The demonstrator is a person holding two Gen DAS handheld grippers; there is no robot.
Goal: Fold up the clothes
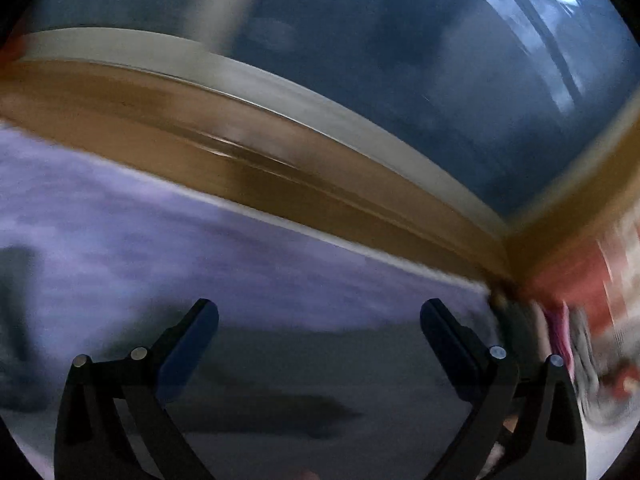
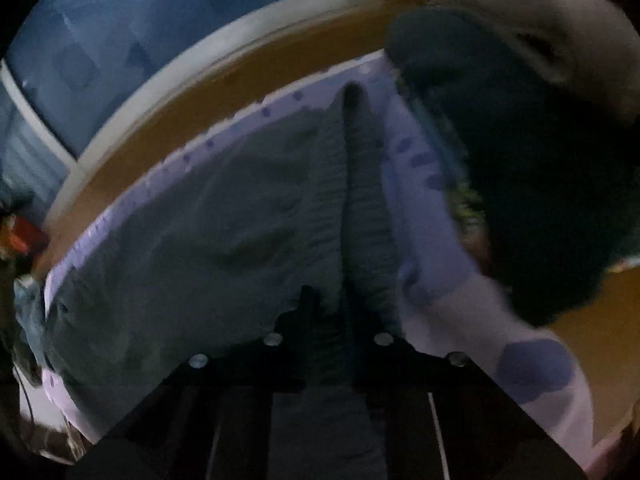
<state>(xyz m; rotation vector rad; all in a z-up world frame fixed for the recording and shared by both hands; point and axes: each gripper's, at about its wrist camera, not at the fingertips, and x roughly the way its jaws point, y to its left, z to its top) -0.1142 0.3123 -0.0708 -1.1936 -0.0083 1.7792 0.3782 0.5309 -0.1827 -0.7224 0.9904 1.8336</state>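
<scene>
A grey garment with a ribbed band lies spread on a lavender dotted sheet. My right gripper sits low over the band, its dark fingers close together with ribbed cloth pinched between them, shut on the garment. The left wrist view is smeared by motion. There my left gripper stands wide open with nothing between its blue pads. It hovers where grey cloth meets the lavender sheet.
A wooden bed frame with a pale strip edges the sheet, and blue floor lies beyond it. A dark heap of clothes and a pale bundle sit at the right. Red and pink items blur past the bed corner.
</scene>
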